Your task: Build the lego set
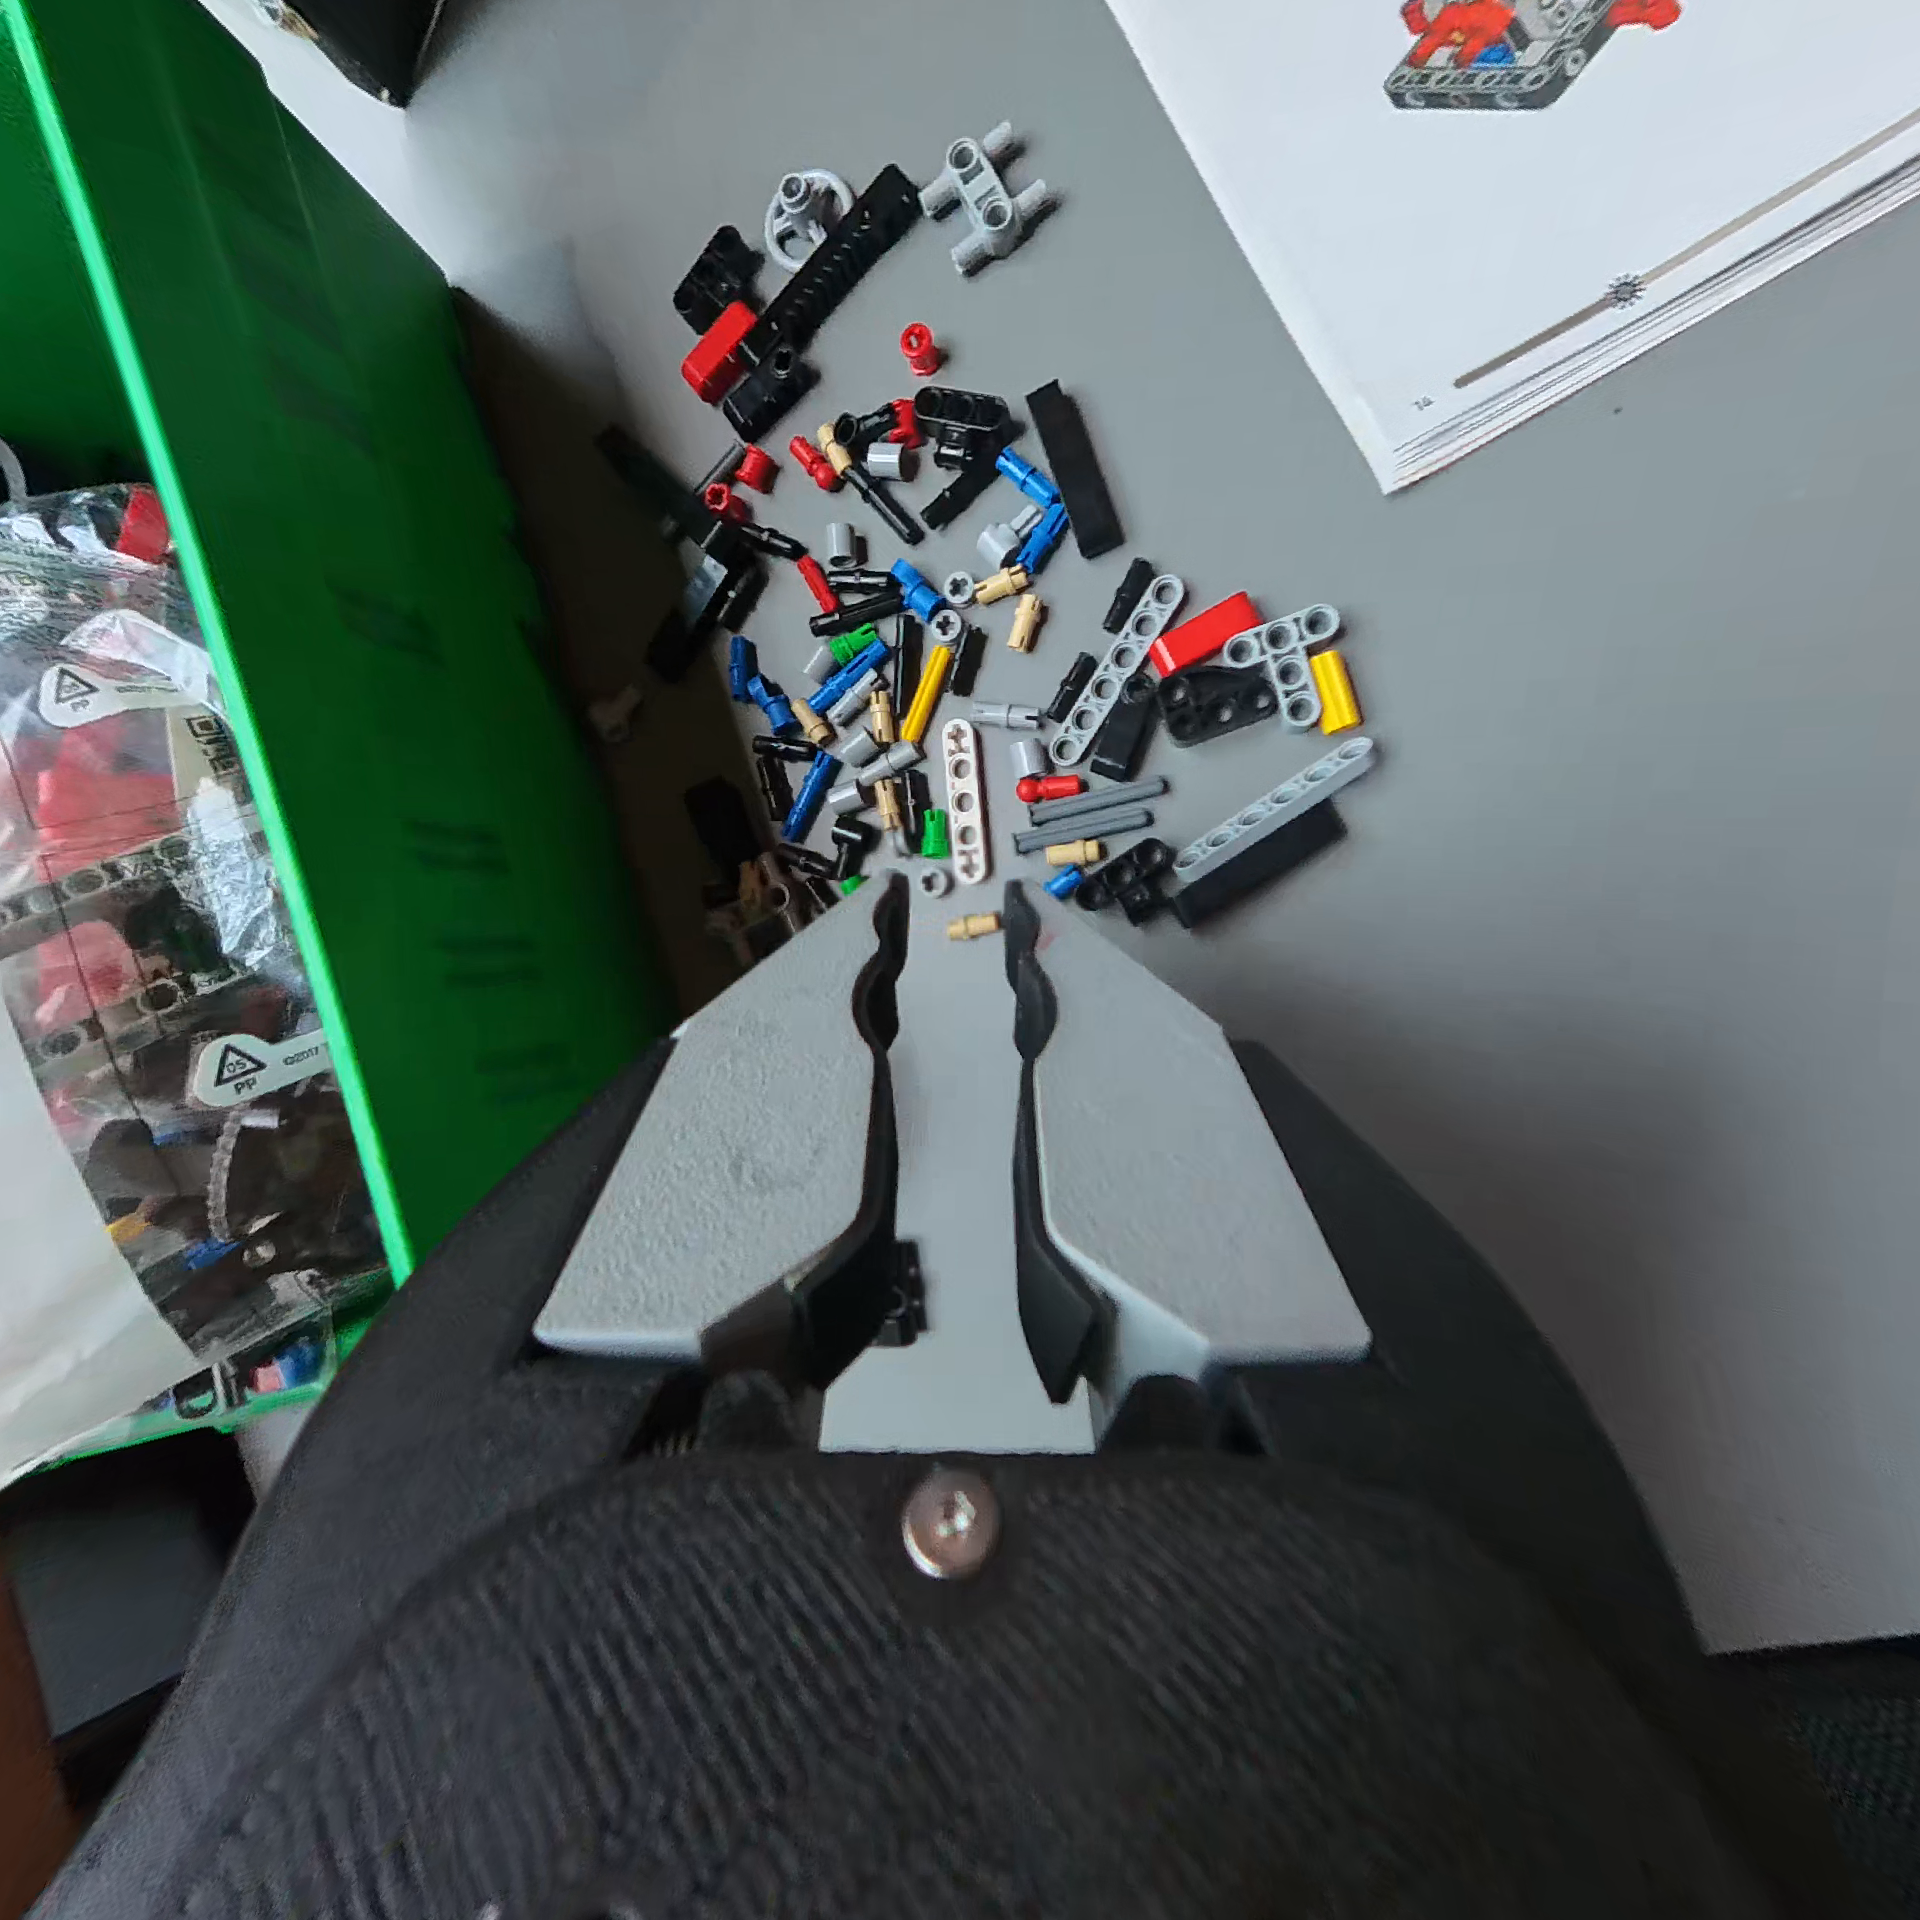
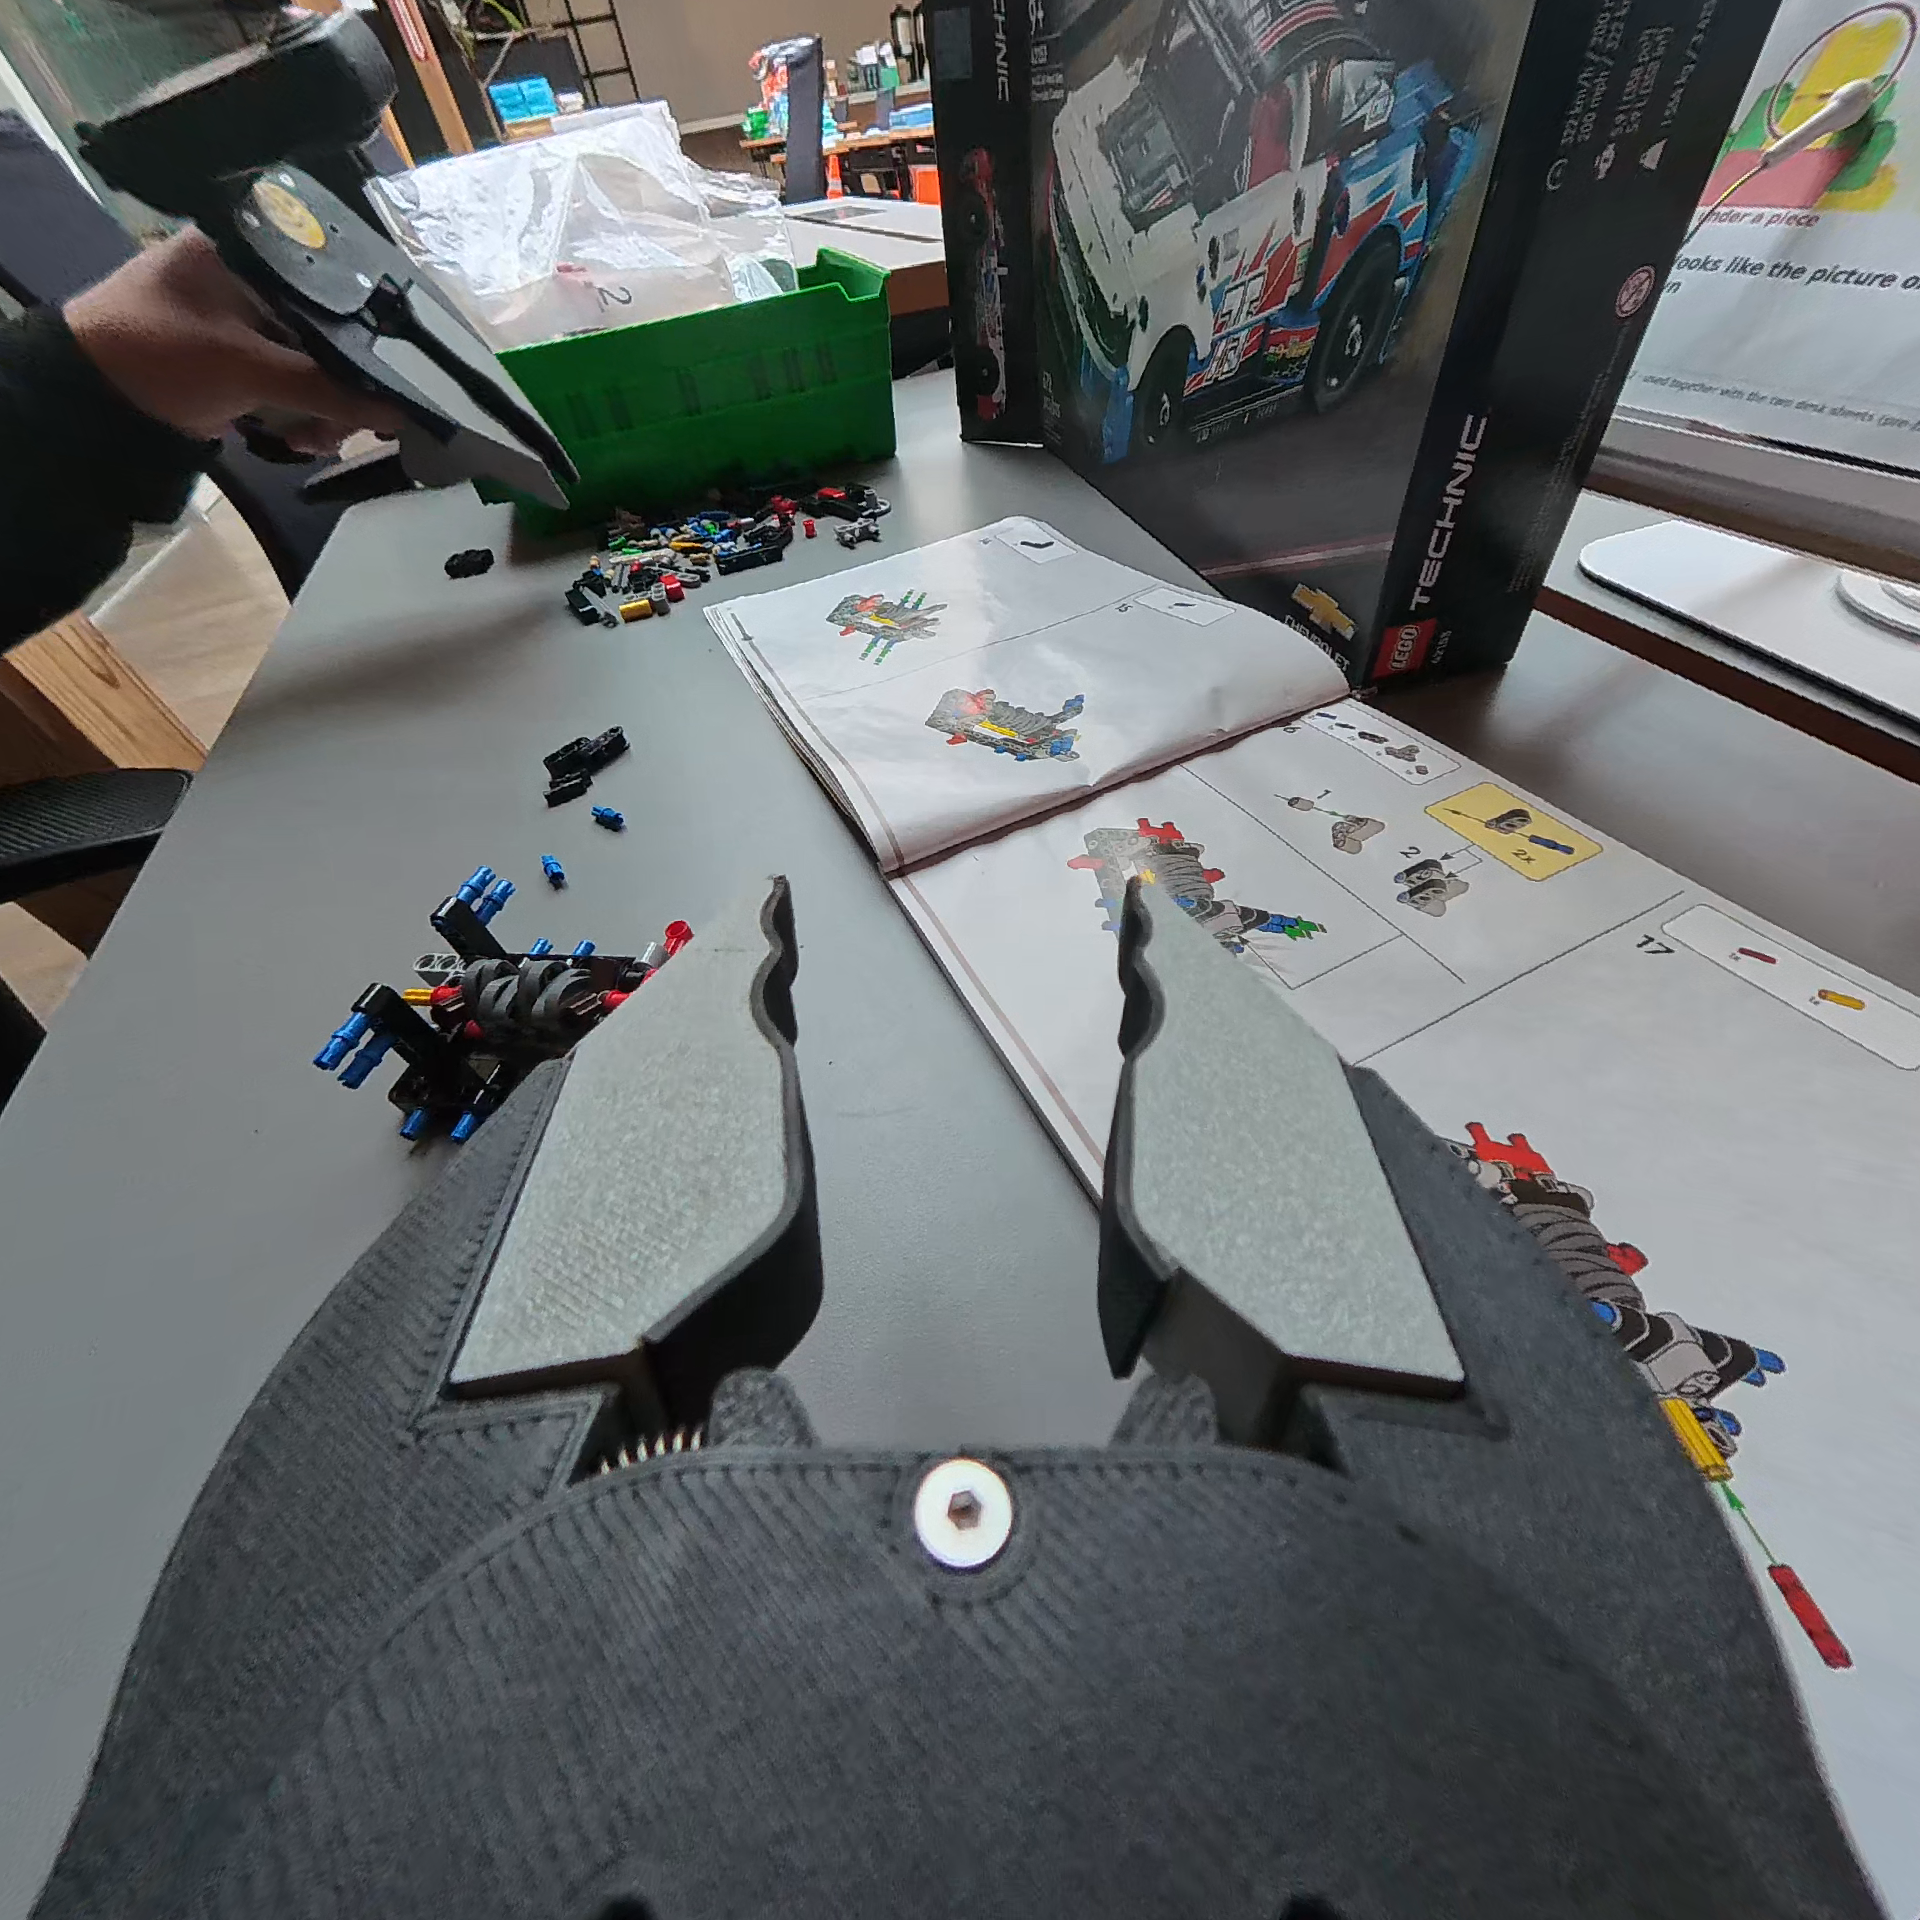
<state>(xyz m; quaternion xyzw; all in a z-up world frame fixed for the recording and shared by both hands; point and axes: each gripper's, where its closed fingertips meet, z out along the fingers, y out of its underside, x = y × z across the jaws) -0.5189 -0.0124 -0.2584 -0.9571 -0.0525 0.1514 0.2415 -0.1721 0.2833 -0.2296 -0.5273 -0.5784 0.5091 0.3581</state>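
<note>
Lego pieces (image 1: 987, 644) lie loose in a scattered pile on the grey surface (image 1: 1558, 935), just beside a green bin (image 1: 343, 623) w/ clear plastic bags (image 1: 125, 935) of more parts inside. Left gripper (image 1: 956, 899) hovers at the pile's near edge, fingers (image 1: 888, 935) a little apart, nothing clamped; a tan pin (image 1: 974, 925) lies on the surface between the tips. Partly built assembly (image 2: 499, 1008), black frame w/ blue pins, sits on the surface well apart from the pile, near the right gripper (image 2: 951, 904). Right fingers (image 2: 774, 935) wide apart, empty, above the surface at the edge of an open instruction booklet (image 2: 1039, 665). A few blue pins (image 2: 608, 818) and a small black piece (image 2: 584, 758) lie between assembly and pile. Set's box (image 2: 1351, 312) stands upright behind the booklet.
</note>
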